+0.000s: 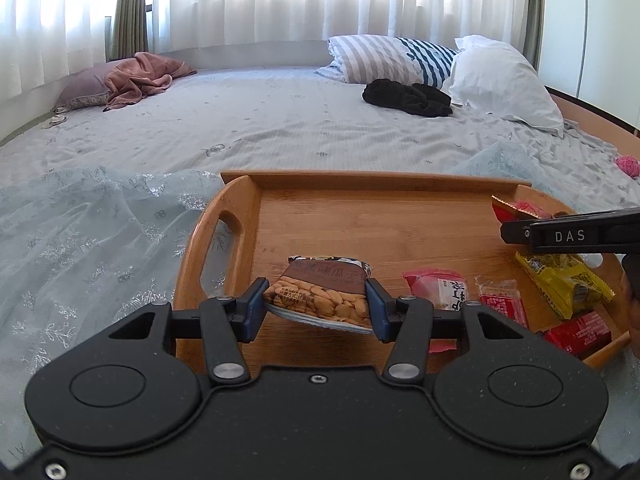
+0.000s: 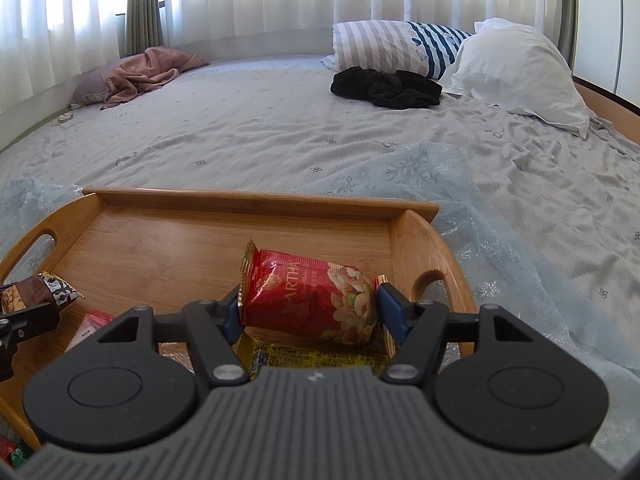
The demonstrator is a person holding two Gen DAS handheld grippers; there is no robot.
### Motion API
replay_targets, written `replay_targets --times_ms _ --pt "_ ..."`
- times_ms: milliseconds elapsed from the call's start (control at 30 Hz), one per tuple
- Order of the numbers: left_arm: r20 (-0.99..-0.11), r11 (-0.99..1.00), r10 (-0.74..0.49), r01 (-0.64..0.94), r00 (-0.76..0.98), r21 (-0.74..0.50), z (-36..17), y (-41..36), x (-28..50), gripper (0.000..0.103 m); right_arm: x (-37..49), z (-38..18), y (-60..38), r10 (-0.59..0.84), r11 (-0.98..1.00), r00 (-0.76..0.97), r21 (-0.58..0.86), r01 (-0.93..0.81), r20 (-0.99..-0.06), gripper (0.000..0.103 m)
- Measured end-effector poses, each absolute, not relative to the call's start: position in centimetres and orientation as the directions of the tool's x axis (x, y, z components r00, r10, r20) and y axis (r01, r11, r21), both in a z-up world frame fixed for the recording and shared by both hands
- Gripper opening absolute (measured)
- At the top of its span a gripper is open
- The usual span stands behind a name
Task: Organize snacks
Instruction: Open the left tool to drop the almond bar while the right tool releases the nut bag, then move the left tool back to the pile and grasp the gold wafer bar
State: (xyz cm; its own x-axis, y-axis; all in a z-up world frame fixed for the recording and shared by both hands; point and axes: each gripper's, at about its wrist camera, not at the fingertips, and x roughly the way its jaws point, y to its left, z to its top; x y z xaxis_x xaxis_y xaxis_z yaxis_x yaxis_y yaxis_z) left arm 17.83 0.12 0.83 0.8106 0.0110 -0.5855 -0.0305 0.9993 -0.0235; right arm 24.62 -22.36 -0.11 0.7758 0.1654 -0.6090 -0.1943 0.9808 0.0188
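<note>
progress: midway by the look of it | left claw (image 1: 316, 306) clamped on brown melon-seed snack packet (image 1: 320, 294), over wooden handled tray (image 1: 360, 216) on bed | right claw (image 2: 310, 312) clamped on red pistachio pouch (image 2: 312, 300) above yellow wrapper (image 2: 316, 354) | left to sort: pink sachet (image 1: 438, 290), red packs (image 1: 580, 330) loose at tray's right end
</note>
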Motion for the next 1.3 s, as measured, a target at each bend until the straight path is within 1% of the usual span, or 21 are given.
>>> replay_targets --times_ms 300,333,367,467,567,633,800,867,1000,1300 --pt "-0.597 0.999 0.007 -0.027 0.803 -0.024 0.4 0.0 17.8 0.049 24.7 -0.2 -22.5 0.18 0.979 0.775 0.031 -0.202 -0.606 0.072" --pt "-0.6 0.999 0.006 -0.025 0.8 -0.024 0.3 0.0 17.9 0.049 24.6 -0.2 -22.5 0.183 0.978 0.775 0.033 -0.205 -0.605 0.074" --pt "-0.603 0.999 0.005 -0.023 0.798 -0.022 0.2 0.0 17.9 0.05 24.6 -0.1 -22.5 0.189 0.977 0.775 0.035 -0.211 -0.603 0.08" --pt "-0.607 1.0 0.005 -0.018 0.795 -0.015 0.3 0.0 17.8 0.052 24.3 0.0 -22.4 0.198 0.975 0.775 0.04 -0.218 -0.601 0.084" --pt "-0.609 1.0 0.004 -0.018 0.793 -0.016 0.5 0.1 17.5 0.059 23.8 0.3 -22.3 0.206 0.974 0.782 0.046 -0.222 -0.588 0.092" --pt "-0.608 1.0 0.01 -0.021 0.794 -0.011 0.8 0.1 17.3 0.075 23.4 0.5 -22.2 0.211 0.973 0.786 0.05 -0.223 -0.581 0.093" --pt "-0.596 1.0 0.002 -0.011 0.803 -0.011 1.8 0.2 16.1 0.088 21.9 1.3 -22.1 0.219 0.971 0.799 0.047 -0.233 -0.561 0.097" --pt "-0.593 1.0 -0.008 -0.003 0.805 -0.019 2.3 0.5 15.5 0.09 21.0 1.7 -22.1 0.224 0.97 0.804 0.046 -0.239 -0.551 0.097" --pt "-0.583 1.0 -0.014 0.005 0.813 -0.018 3.3 0.8 14.0 0.098 18.9 2.3 -22.0 0.237 0.967 0.816 0.045 -0.252 -0.526 0.098" --pt "-0.576 0.999 -0.023 0.001 0.817 -0.039 4.8 2.2 10.2 0.101 13.0 2.4 -20.4 0.229 0.963 0.854 -0.017 -0.267 -0.468 0.102"
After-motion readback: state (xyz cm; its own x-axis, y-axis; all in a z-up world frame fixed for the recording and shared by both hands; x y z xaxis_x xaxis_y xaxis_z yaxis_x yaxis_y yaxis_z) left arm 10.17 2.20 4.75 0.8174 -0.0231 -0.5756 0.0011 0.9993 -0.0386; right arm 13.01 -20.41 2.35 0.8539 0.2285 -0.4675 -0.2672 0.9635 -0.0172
